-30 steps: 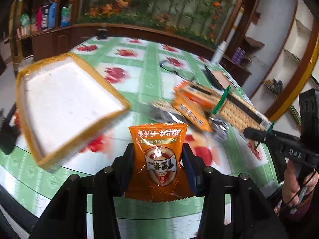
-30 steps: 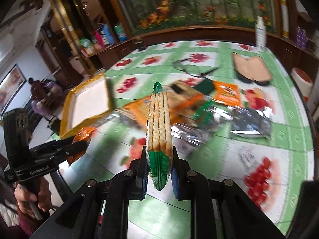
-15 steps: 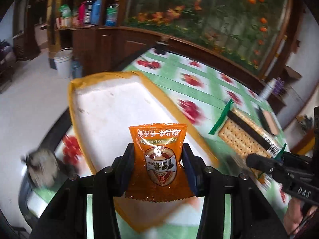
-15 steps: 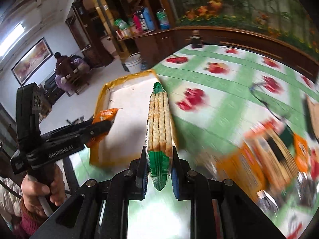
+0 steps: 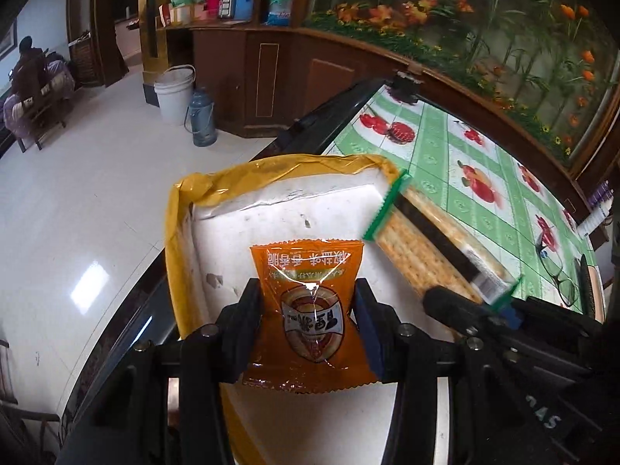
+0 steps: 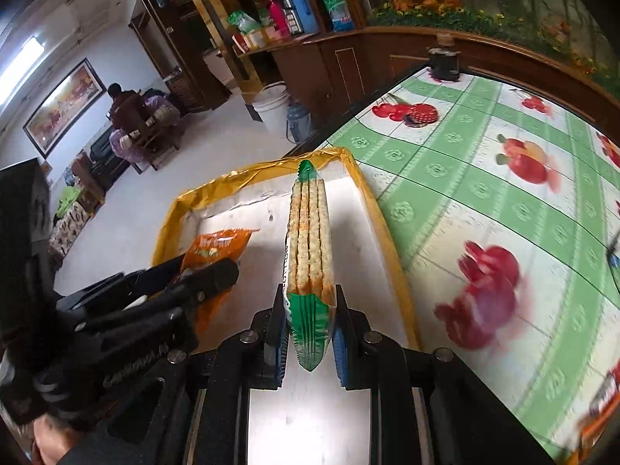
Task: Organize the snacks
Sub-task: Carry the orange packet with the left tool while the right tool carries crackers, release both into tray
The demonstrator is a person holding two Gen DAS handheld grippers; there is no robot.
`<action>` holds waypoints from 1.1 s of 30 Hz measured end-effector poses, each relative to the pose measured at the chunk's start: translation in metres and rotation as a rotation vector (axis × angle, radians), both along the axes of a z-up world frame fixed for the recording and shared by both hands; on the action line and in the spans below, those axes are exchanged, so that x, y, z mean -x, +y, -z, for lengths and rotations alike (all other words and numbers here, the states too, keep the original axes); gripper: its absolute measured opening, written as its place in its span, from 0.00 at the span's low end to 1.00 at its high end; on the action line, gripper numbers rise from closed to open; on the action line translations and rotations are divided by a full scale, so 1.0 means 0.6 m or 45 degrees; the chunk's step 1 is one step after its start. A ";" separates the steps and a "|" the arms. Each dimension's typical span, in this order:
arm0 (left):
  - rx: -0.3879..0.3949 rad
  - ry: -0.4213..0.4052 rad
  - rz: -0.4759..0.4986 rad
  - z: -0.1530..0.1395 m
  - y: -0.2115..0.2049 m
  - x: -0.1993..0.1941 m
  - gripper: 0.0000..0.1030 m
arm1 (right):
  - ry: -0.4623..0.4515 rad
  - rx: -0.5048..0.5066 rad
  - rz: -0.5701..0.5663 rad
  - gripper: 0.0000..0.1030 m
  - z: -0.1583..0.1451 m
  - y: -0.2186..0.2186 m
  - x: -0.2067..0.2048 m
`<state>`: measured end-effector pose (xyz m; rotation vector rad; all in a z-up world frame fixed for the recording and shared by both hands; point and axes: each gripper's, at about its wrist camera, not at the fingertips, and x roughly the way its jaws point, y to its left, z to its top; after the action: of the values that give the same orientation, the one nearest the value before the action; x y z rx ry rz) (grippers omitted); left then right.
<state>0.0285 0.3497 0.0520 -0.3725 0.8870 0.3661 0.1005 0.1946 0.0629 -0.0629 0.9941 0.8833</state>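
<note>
- Your left gripper (image 5: 310, 312) pinches an orange snack pouch (image 5: 310, 310) by its two side edges, fingers narrow on it, print upside down to the camera
- The pouch hangs over the near half of the white tray (image 5: 279, 209); can't tell if it touches the tray floor
- Your right gripper (image 6: 310, 333) is clamped tight on the green end of a cracker pack (image 6: 310, 240), blue pads (image 6: 338, 343) pressing both sides
- The pack stands on edge and sticks out forward over the middle of the tray (image 6: 348, 201), its far green tip near the back rim
- In the left view the cracker pack (image 5: 422, 255) lies flat-side up over the tray's right side, held by your right gripper (image 5: 500, 310) coming in from the right
- In the right view the pouch (image 6: 217, 252) sits left of the pack, held in your left gripper (image 6: 209, 275), the two snacks close but apart
- The tray has a yellow film-wrapped rim and a scuffed white floor, and sits at the corner of the table (image 6: 484, 201) with a green fruit-print cloth
- Glasses (image 5: 554, 267) lie on the cloth, far right
- White bucket (image 5: 174, 93) and a blue flask (image 5: 202, 118) stand on the floor past the table
- A person sits in the far room
</note>
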 end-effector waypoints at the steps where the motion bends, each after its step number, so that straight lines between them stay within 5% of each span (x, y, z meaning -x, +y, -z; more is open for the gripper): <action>1: -0.016 0.007 -0.013 0.001 0.001 0.000 0.44 | 0.002 0.005 -0.006 0.20 0.004 0.009 -0.004; 13: 0.000 -0.013 -0.047 -0.005 0.003 0.004 0.54 | 0.021 0.043 0.027 0.24 0.025 0.014 -0.024; 17: 0.013 -0.103 -0.113 -0.039 -0.015 0.041 0.54 | 0.024 -0.014 0.072 0.25 0.014 -0.016 -0.019; 21: -0.051 -0.197 -0.155 -0.082 -0.061 0.083 0.61 | 0.112 -0.168 0.188 0.52 -0.004 -0.069 -0.010; 28: -0.246 -0.323 -0.201 -0.125 -0.171 0.139 0.64 | 0.419 -0.538 0.402 0.53 -0.015 -0.178 0.024; 33: -0.274 -0.383 -0.138 -0.127 -0.236 0.170 0.64 | 0.537 -0.671 0.495 0.53 -0.013 -0.240 0.053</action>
<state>-0.0734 0.2080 0.1282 -0.2678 0.5289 0.4870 0.0687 0.0508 0.0706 0.7671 1.0807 0.7838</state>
